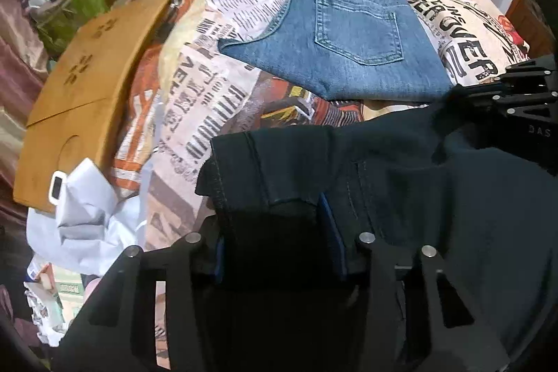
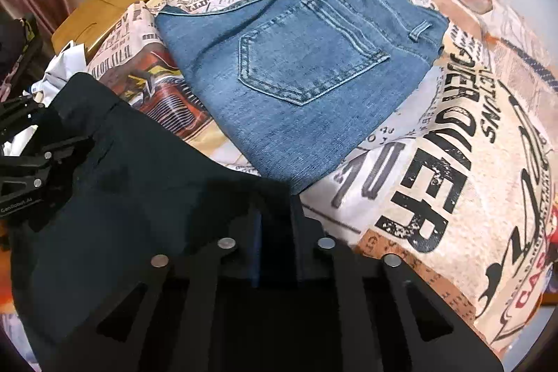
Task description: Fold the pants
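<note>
Dark pants (image 1: 401,183) are seen nearest the lens in both wrist views, spread over the bed's newspaper-print cover (image 2: 436,169). At their left end, a thick hemmed bundle of the dark cloth is gripped by the left gripper (image 1: 275,232), whose fingers (image 1: 331,225) are clenched against its sides. At the other end, the right gripper (image 2: 277,246) is pinched down on an edge of the same pants, its fingers (image 2: 296,232) drawn nearly together with dark cloth caught between them.

Beyond the dark pants, a pair of blue jeans (image 2: 296,75) is laid flat and already folded on the cover, back pocket upward; that garment is judged finished. The dark pair is judged to be partway: some layering is visible at the left end, but how many folds have been made cannot be told. What seems left is to bring the held ends over, flatten the pants, and set them down beside or on the jeans.

No basket or box for the folded clothes is shown. A wooden board (image 1: 90,75) and crumpled white cloth (image 1: 94,222) are seen at the bed's edge.
</note>
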Demonstrator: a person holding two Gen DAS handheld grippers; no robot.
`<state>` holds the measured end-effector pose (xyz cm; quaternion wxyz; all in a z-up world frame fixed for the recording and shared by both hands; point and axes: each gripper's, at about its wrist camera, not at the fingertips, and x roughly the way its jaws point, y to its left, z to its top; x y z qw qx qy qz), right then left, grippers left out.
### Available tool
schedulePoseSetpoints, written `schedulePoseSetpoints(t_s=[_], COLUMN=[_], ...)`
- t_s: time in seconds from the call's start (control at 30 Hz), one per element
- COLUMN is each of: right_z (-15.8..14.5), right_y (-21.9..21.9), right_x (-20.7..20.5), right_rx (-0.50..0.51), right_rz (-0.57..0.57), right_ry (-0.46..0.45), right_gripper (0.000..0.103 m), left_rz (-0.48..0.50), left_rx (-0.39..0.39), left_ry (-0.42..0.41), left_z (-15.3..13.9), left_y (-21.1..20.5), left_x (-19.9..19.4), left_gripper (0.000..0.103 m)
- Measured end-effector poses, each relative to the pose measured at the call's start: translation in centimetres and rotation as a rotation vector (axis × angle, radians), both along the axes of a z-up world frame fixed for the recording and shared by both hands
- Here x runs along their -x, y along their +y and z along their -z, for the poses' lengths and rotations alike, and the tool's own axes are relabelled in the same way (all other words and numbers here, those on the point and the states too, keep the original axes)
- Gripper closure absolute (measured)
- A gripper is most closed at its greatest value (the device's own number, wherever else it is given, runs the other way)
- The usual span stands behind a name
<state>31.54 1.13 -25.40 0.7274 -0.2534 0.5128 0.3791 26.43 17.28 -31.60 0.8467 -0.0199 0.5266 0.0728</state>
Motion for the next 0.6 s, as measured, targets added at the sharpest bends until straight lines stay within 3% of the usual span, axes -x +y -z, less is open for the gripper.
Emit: schedulePoseSetpoints(t_s=[0.07,0.3,0.4,0.5,0.57,0.6], right_z=[-0.6,-4.6,-5.6,-5.5,-5.2,-5.0], right_y=[-0.2,-0.1,1.0,2.1,2.4,2.3], right_x=[0.6,1.0,0.0,-0.7,-1.2,-1.4], right_rx=[-0.013,-0.14,-0.17,-0.179,-0.181,-0.176], right_rz=[-0.002,0.007,0.003,0.014,0.048,0.064], right_ry=[-0.03,-0.104,-0.122,-0.126,-0.122,-0.124], right_gripper=[0.093,0.094,0.094,0.094,0.092,0.092], left_rz=[-0.012,-0.074,-0.125,-0.154,-0.164,-0.163], left_rx=[-0.017,-0.078,-0.066,-0.055,-0.042,-0.029], left_ry=[-0.011,-0.08,-0.081,-0.059,-0.039,-0.032], left_z=[-0.4,-2.9,-3.1,-2.2,-1.5,-1.4], left_y=[0.1,1.9,3.5,5.0,5.9,6.2], left_x=[0.3,0.2,-1.1,-2.7,-3.3,-3.4], left_gripper=[0.067,0.069,0.069,0.058,0.041,0.039])
